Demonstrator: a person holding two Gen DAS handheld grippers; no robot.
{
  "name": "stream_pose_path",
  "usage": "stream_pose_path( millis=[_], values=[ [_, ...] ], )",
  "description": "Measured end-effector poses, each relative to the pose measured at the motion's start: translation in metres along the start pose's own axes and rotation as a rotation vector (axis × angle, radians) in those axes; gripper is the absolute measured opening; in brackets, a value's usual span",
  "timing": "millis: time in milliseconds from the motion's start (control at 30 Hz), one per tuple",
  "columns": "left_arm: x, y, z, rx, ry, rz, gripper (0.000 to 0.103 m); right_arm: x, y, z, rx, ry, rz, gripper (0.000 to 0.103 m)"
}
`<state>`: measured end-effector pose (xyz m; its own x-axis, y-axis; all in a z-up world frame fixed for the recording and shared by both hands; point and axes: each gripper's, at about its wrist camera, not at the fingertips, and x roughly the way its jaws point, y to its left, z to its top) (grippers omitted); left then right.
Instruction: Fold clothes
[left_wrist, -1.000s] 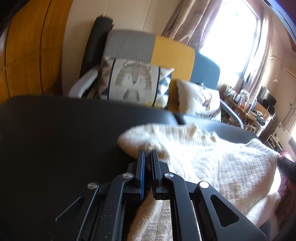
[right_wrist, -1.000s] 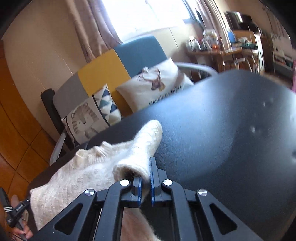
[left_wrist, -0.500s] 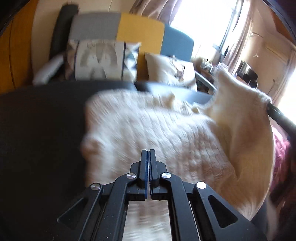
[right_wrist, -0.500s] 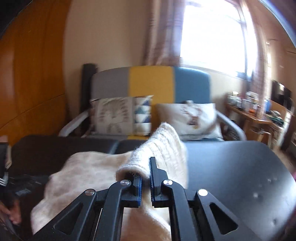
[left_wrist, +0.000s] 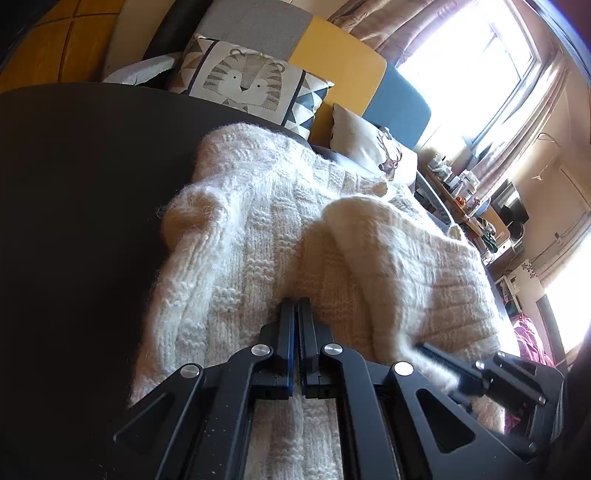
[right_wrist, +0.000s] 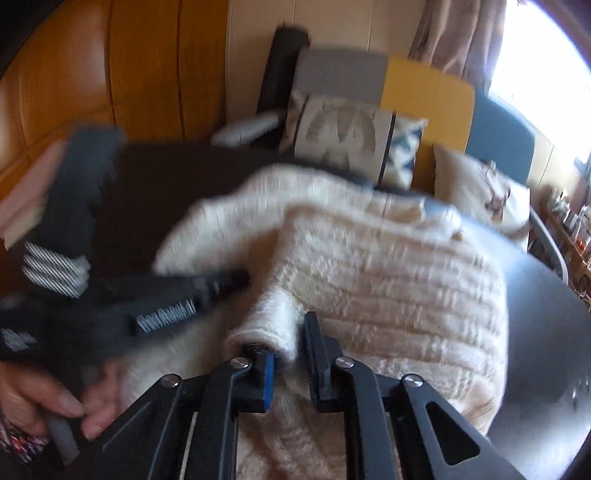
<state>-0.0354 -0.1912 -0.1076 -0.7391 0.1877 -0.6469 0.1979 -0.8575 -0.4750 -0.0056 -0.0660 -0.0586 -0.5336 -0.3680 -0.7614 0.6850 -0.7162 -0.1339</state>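
Dark surface (left_wrist: 74, 221) under everything, stretching left of and beyond the left jaws, and right of the right jaws in the right wrist view. Sofa (left_wrist: 340, 66) in grey, yellow and blue panels past the far edge, well beyond both jaws, with a tiger cushion (left_wrist: 243, 81) and a pale deer cushion (left_wrist: 365, 147) on it. Bright window (left_wrist: 472, 62) with curtains far up-right of the left jaws.

Cream knitted sweater (left_wrist: 258, 229) spread flat on the surface, directly ahead of and beneath both jaws; one sleeve (left_wrist: 354, 236) folded across the body, just right of the left tips.

Left gripper (left_wrist: 296, 314) pointed down over the knit, jaws closed, nothing seen between them. Also in the right wrist view, blurred, left of the right jaws, held by a hand (right_wrist: 48, 398) at lower left.

Right gripper (right_wrist: 290, 339) low over the sweater, jaws parted and just been opening; sleeve cuff (right_wrist: 269, 325) between them, draped over the left finger, clear gap to the right finger, not clamped. Right wrist view motion-blurred.
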Motion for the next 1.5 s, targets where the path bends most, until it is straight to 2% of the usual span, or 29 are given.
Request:
stream_pose_path(
  millis=[100,167,233,300,367,433,500,533,633,700,767,833,900,933,1000,1067,1167,1367,1500],
  values=[
    [0.002,0.0,0.0,0.0,-0.003,-0.002,0.002,-0.01,0.008,-0.01,-0.104,0.035,-0.055,0.023],
    [0.001,-0.001,0.0,0.004,-0.005,0.001,0.002,-0.027,0.009,-0.018,-0.144,0.055,-0.042,0.023],
    [0.003,-0.002,0.0,0.003,-0.005,-0.001,0.002,-0.051,0.002,-0.028,-0.142,0.038,0.0,0.023],
    [0.003,0.0,0.0,-0.002,-0.005,-0.009,0.002,-0.077,-0.018,-0.037,-0.067,-0.016,0.021,0.023],
    [0.003,0.001,0.0,-0.004,-0.005,-0.012,0.002,-0.095,-0.054,-0.045,0.116,-0.076,0.049,0.024],
    [0.003,-0.001,0.001,0.005,-0.006,0.0,0.002,-0.103,-0.104,-0.06,0.385,-0.14,0.102,0.028],
    [0.003,-0.007,0.001,0.033,-0.008,0.031,0.002,-0.096,-0.155,-0.082,0.689,-0.156,0.161,0.032],
    [0.003,-0.01,0.002,0.051,-0.01,0.052,0.002,-0.087,-0.177,-0.092,0.823,-0.134,0.196,0.032],
    [0.002,-0.02,0.0,0.102,-0.014,0.111,0.002,-0.049,-0.209,-0.114,1.047,-0.027,0.319,0.032],
    [0.002,-0.025,-0.001,0.131,-0.016,0.145,0.002,-0.033,-0.217,-0.121,1.128,-0.042,0.406,0.032],
    [0.002,-0.029,-0.002,0.157,-0.017,0.175,0.002,-0.018,-0.218,-0.119,1.158,-0.032,0.479,0.035],
    [0.002,-0.031,-0.003,0.173,-0.018,0.192,0.002,-0.003,-0.214,-0.113,1.161,0.025,0.499,0.036],
    [0.001,-0.03,-0.004,0.172,-0.018,0.192,0.002,0.007,-0.207,-0.106,1.171,0.038,0.528,0.038],
    [0.0,-0.029,-0.004,0.167,-0.018,0.188,0.002,0.007,-0.204,-0.103,1.166,0.025,0.528,0.036],
    [0.0,-0.028,-0.003,0.16,-0.016,0.183,0.002,0.009,-0.197,-0.099,1.156,-0.002,0.528,0.025],
    [-0.001,-0.03,-0.003,0.159,-0.015,0.184,0.002,0.006,-0.191,-0.091,1.125,-0.042,0.517,0.019],
    [-0.001,-0.031,-0.003,0.163,-0.015,0.19,0.002,-0.007,-0.188,-0.085,1.113,-0.108,0.508,0.016],
    [-0.002,-0.031,-0.004,0.157,-0.014,0.183,0.002,-0.042,-0.198,-0.078,1.153,-0.253,0.558,0.011],
    [-0.002,-0.03,-0.003,0.157,-0.014,0.182,0.002,-0.068,-0.207,-0.055,1.125,-0.357,0.556,0.011]
  ],
)
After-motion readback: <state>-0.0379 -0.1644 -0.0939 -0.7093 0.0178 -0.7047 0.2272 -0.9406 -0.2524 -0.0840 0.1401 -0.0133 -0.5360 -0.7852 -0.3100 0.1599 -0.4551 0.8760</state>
